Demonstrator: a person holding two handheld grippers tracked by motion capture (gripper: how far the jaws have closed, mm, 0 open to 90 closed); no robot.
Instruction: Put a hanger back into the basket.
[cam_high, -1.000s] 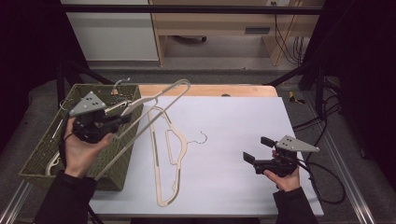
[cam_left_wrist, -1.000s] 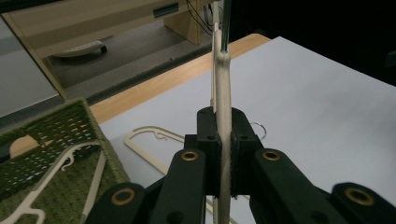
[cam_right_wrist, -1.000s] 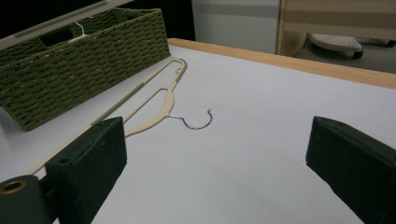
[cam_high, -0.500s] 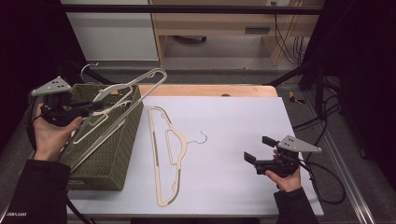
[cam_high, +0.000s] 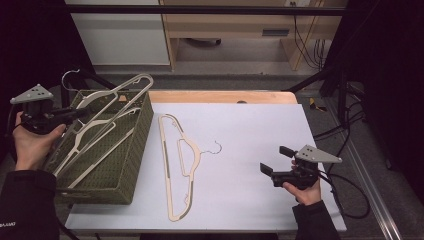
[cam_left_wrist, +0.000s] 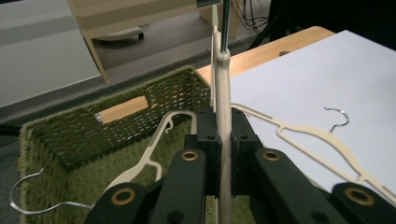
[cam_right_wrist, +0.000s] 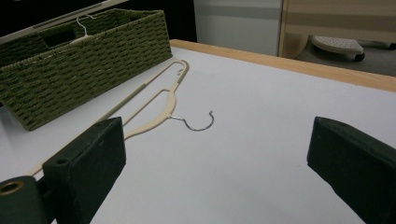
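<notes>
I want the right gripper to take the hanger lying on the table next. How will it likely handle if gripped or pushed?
The hanger on the table looks thin and flat, so probably light and hard to get jaws under. Pushed, it would likely slide and pivot on the smooth white table. Its wire hook may snag.

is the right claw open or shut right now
Open. The right claw has its jaws spread wide with bare white table between them, gripping nothing.
</notes>
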